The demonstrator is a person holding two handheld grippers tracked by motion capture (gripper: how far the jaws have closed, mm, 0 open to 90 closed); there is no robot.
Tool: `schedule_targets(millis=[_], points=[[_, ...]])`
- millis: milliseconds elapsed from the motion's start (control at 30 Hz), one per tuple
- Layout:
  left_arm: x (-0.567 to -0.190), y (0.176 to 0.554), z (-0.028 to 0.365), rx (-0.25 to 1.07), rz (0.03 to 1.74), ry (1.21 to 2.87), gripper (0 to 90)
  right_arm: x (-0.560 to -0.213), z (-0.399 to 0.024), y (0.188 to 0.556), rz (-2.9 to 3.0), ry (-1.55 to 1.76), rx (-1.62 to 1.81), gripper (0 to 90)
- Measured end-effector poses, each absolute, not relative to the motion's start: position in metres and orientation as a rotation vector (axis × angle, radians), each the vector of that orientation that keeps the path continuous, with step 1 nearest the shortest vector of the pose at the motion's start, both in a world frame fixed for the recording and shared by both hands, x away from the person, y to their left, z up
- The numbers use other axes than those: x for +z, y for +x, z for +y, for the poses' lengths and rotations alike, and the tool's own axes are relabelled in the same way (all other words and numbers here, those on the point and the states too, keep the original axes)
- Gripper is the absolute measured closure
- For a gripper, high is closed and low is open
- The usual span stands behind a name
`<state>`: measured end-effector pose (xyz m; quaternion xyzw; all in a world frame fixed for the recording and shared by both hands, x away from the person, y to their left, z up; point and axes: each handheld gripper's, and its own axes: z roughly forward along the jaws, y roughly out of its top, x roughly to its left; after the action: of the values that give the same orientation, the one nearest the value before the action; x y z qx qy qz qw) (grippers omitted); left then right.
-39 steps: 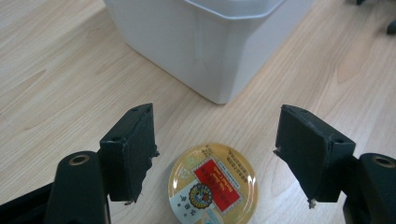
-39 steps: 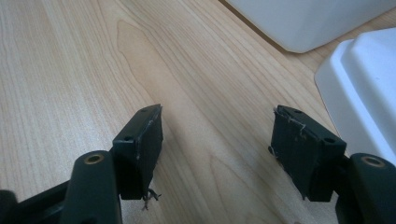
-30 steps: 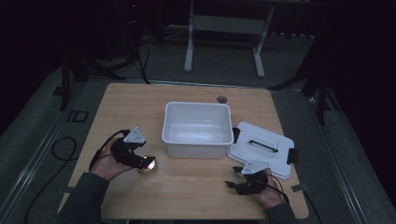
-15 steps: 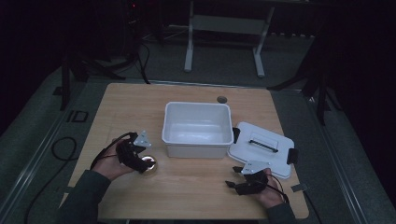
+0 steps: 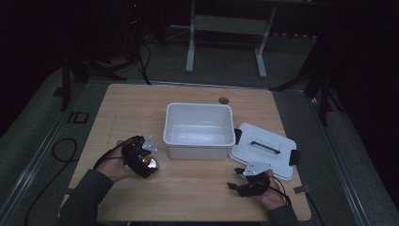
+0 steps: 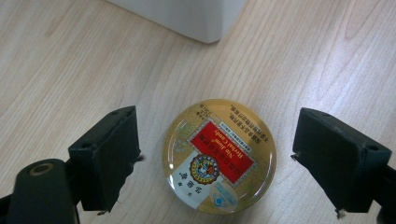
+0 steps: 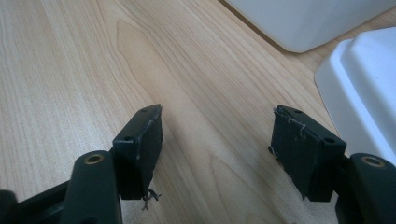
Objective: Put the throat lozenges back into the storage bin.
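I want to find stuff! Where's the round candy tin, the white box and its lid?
candy tin [image 6: 219,156], left gripper view, on its red label.
white box [image 5: 199,123], high view, on its inside floor.
lid [image 5: 264,147], high view, on its black handle.

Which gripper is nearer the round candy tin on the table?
Left. The left gripper stands right over the candy tin, open jaws on either side, pads apart from it. The right gripper rests far across the table, beside the white lid.

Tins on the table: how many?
1. The round gold tin lies flat on the table, left of the white bin, between the open left gripper's jaws, untouched. None shows in the bin; its front corners are hidden.
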<state>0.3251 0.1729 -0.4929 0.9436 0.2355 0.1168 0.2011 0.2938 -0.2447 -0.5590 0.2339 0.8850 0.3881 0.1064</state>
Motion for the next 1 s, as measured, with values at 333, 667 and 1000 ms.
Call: schedule_targets(millis=[333, 667, 1000], points=[[-0.503, 0.331, 0.171, 0.294, 0.659, 2.706, 12.5, -0.559, -0.245, 0.294, 2.607, 0.689, 1.143, 33.4], [-0.511, 0.335, 0.169, 0.242, 0.644, 2.759, 14.5, -0.559, -0.245, 0.294, 2.606, 0.689, 1.143, 33.4], [-0.517, 0.337, 0.169, 0.208, 0.634, 2.796, 16.0, -0.559, -0.245, 0.294, 2.607, 0.689, 1.143, 33.4]])
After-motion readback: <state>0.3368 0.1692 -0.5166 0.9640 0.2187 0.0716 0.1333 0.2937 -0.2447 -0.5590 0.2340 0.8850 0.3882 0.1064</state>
